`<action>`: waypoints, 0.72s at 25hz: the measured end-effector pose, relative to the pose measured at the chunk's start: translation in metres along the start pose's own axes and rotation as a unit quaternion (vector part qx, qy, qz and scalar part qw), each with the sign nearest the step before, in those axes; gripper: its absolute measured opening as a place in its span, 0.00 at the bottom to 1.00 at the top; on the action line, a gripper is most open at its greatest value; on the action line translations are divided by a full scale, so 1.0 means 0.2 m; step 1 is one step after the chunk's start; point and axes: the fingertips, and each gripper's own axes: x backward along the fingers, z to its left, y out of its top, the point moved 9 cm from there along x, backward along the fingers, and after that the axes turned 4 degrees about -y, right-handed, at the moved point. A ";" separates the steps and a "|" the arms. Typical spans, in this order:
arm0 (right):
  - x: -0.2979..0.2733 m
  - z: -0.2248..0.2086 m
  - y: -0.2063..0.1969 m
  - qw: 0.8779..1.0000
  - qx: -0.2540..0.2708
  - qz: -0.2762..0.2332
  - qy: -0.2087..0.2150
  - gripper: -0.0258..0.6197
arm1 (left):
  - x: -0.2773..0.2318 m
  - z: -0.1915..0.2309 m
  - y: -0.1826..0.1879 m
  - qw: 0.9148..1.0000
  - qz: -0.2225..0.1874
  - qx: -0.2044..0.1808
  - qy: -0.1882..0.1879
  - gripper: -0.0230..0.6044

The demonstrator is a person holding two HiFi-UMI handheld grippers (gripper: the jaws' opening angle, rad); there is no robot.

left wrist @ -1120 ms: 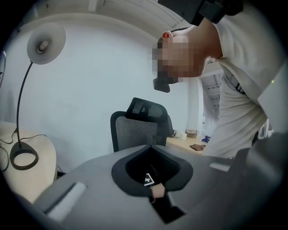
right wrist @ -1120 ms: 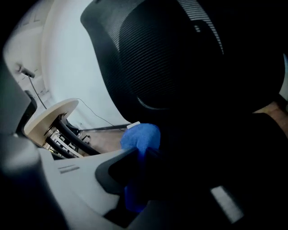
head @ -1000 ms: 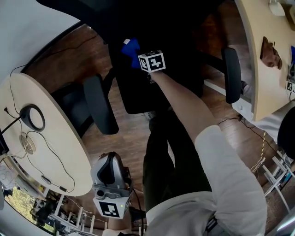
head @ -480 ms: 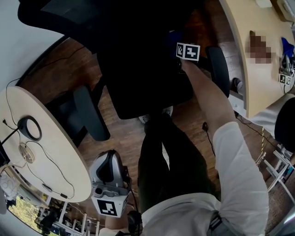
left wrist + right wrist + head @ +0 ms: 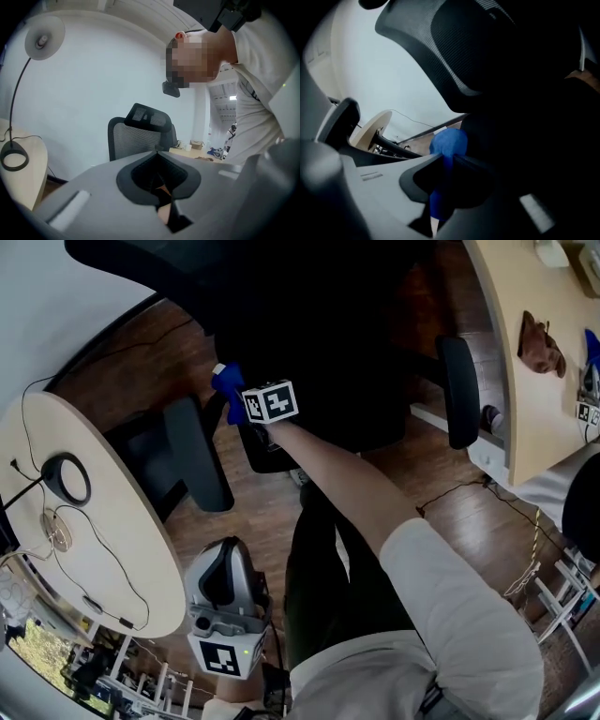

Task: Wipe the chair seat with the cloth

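A black office chair fills the top of the head view; its seat point(image 5: 319, 352) is dark and flat, with armrests at left point(image 5: 197, 451) and right point(image 5: 457, 390). My right gripper point(image 5: 230, 390) reaches over the seat's front left corner and is shut on a blue cloth point(image 5: 228, 382). In the right gripper view the blue cloth point(image 5: 447, 143) bunches out past the shut jaws, next to the black seat point(image 5: 534, 140). My left gripper point(image 5: 225, 615) hangs low beside the person's leg, away from the chair; its jaws stand shut with nothing held point(image 5: 161, 176).
A round beige table point(image 5: 84, 521) with a lamp base point(image 5: 64, 479) and cables lies at the left. Another beige desk point(image 5: 534, 362) runs along the right. Wooden floor point(image 5: 441, 493) shows beneath. A second mesh chair point(image 5: 138, 133) appears in the left gripper view.
My right gripper has swept with the cloth from the seat's right side, near the right armrest, back across to the front left corner. The left gripper has stayed put.
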 end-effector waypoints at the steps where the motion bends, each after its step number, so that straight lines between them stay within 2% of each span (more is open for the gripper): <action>1: -0.04 0.01 -0.04 1.000 0.002 0.004 -0.010 0.14 | 0.03 0.01 -0.01 1.000 0.003 0.000 0.005 0.14; 4: -0.05 -0.06 -0.06 1.000 0.009 -0.008 -0.020 0.14 | 0.11 0.05 -0.04 1.000 0.012 -0.001 0.017 0.14; 6: 0.01 -0.20 -0.05 0.999 0.020 -0.009 -0.034 0.14 | 0.14 0.07 -0.06 1.000 0.016 0.002 0.026 0.14; 9: 0.19 -0.55 -0.01 0.995 0.031 -0.012 -0.099 0.14 | 0.15 0.07 -0.05 0.999 0.009 0.018 0.040 0.14; 14: 0.64 -1.12 0.07 0.977 0.000 -0.036 -0.210 0.14 | 0.09 0.03 -0.04 0.999 -0.001 0.023 0.028 0.14; 18: 0.90 -1.38 0.06 0.959 -0.038 -0.056 -0.277 0.14 | 0.09 -0.02 -0.07 1.000 -0.001 0.021 0.016 0.14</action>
